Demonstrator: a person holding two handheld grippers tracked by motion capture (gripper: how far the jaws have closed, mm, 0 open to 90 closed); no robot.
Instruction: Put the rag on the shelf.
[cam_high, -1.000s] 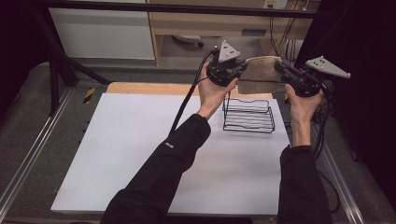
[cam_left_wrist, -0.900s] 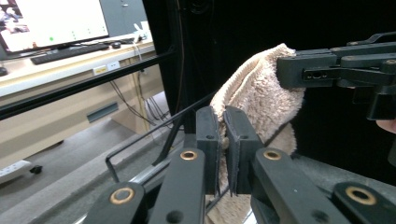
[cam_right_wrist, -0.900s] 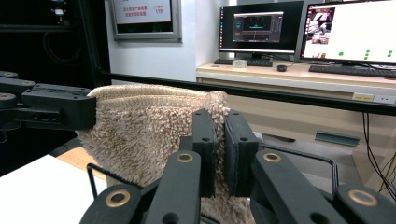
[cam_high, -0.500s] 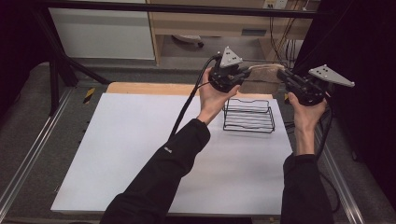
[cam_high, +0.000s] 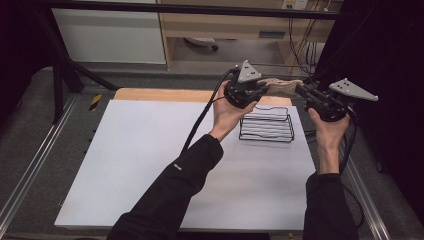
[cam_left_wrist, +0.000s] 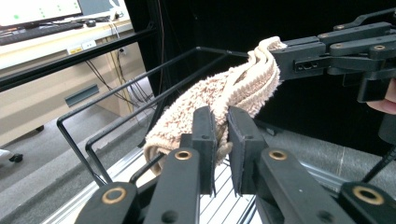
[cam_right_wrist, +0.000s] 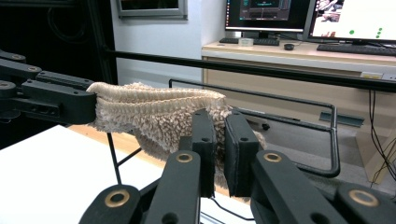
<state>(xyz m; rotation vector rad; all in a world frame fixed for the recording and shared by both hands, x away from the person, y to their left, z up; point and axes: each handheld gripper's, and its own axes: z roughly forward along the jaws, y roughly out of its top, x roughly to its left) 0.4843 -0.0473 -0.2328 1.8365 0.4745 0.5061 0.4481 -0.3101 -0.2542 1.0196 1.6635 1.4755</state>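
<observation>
Item: folded beige towel (cam_high: 281, 86), held stretched in the air between two grippers, above the far edge of a black wire rack (cam_high: 266, 123) standing on the white desk (cam_high: 150, 165).

Left gripper (cam_high: 264, 87): jaws narrow, one end of the towel pinched between them; they have just been opening slightly, with cloth between them in the left gripper view (cam_left_wrist: 224, 126).

Right gripper (cam_high: 300, 89): jaws narrow, clamped on the other end (cam_right_wrist: 219, 135).

Risks, as judged:
- The left grip may be lost if those jaws ease further; the towel would then hang from the right gripper alone and swing against the rack.
- The folds may be pulled apart if the hands are drawn away from each other.
- The light rack could be tipped or shifted if the towel is lowered off-centre or a jaw is caught on a wire.

Not made out:
- How deep the cloth sits between each pair of jaws.
- The number of folds.
- The rack's far side, hidden behind the towel and hands in the high view.
</observation>
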